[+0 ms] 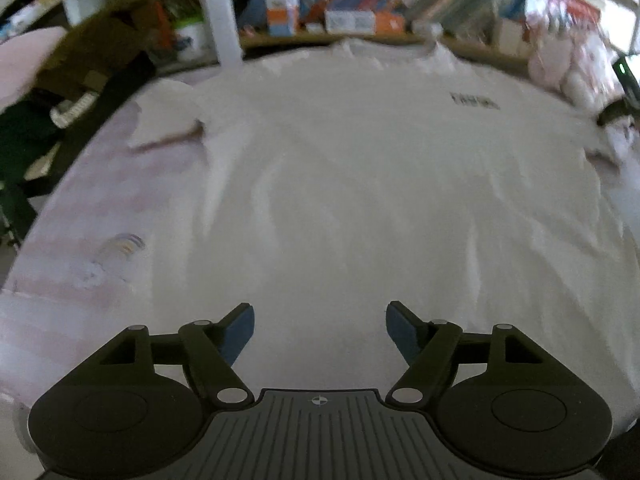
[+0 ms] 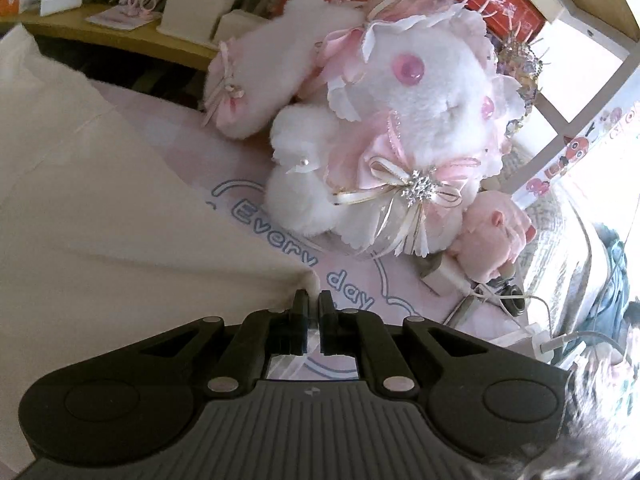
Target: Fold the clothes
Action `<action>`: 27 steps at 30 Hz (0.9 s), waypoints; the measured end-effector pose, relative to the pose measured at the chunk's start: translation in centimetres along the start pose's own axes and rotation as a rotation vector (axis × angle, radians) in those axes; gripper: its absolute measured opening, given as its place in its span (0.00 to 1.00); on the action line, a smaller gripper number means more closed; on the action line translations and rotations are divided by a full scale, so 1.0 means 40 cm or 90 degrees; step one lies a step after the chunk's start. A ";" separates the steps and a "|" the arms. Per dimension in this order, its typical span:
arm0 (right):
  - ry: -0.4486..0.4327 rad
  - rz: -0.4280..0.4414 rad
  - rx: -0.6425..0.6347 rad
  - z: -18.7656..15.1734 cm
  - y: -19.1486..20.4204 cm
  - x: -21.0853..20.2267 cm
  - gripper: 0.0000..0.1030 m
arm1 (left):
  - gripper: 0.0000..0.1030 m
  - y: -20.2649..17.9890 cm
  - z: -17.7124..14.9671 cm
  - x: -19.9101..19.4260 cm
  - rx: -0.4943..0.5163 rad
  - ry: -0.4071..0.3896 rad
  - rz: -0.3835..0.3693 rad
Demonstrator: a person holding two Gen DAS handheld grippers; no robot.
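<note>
A white T-shirt (image 1: 360, 180) lies spread flat on a pink bedsheet (image 1: 80, 200), collar at the far side, with a small dark print (image 1: 474, 101) on the chest. Its left sleeve (image 1: 168, 116) sticks out sideways. My left gripper (image 1: 320, 312) hovers over the shirt's near part, open, with nothing between its blue pads. In the right wrist view the shirt (image 2: 100, 200) fills the left side and a corner (image 2: 308, 276) of it ends right at my right gripper (image 2: 314, 296). Its jaws stand a narrow slit apart, with the sheet showing through the gap.
A large white and pink plush rabbit (image 2: 400, 120) sits on the sheet (image 2: 240, 148) just right of the shirt, with a smaller pink plush (image 2: 492, 236) and cables (image 2: 500, 304) beside it. A shelf of books (image 1: 360, 0) and a white post (image 1: 220, 8) stand behind the bed.
</note>
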State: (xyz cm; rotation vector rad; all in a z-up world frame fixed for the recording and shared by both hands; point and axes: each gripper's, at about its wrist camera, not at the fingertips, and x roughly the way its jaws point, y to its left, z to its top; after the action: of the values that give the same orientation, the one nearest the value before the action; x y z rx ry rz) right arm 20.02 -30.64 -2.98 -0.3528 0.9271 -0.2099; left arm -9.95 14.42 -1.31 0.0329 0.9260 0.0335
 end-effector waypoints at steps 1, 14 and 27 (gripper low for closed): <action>-0.007 0.011 0.020 -0.002 -0.010 -0.014 0.17 | 0.72 0.015 0.005 -0.005 -0.008 -0.008 0.003; -0.062 0.183 0.142 -0.218 0.084 -0.376 0.36 | 0.72 0.284 0.127 0.089 -0.212 -0.076 0.013; 0.027 0.103 0.285 -0.513 0.321 -0.648 0.39 | 0.52 0.375 0.293 0.372 -0.261 -0.056 -0.111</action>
State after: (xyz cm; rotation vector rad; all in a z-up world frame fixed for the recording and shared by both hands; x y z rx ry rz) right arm -11.46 -14.58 0.05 0.1395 0.9165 -0.2699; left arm 8.14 29.88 -5.49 -0.4227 0.8172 0.0590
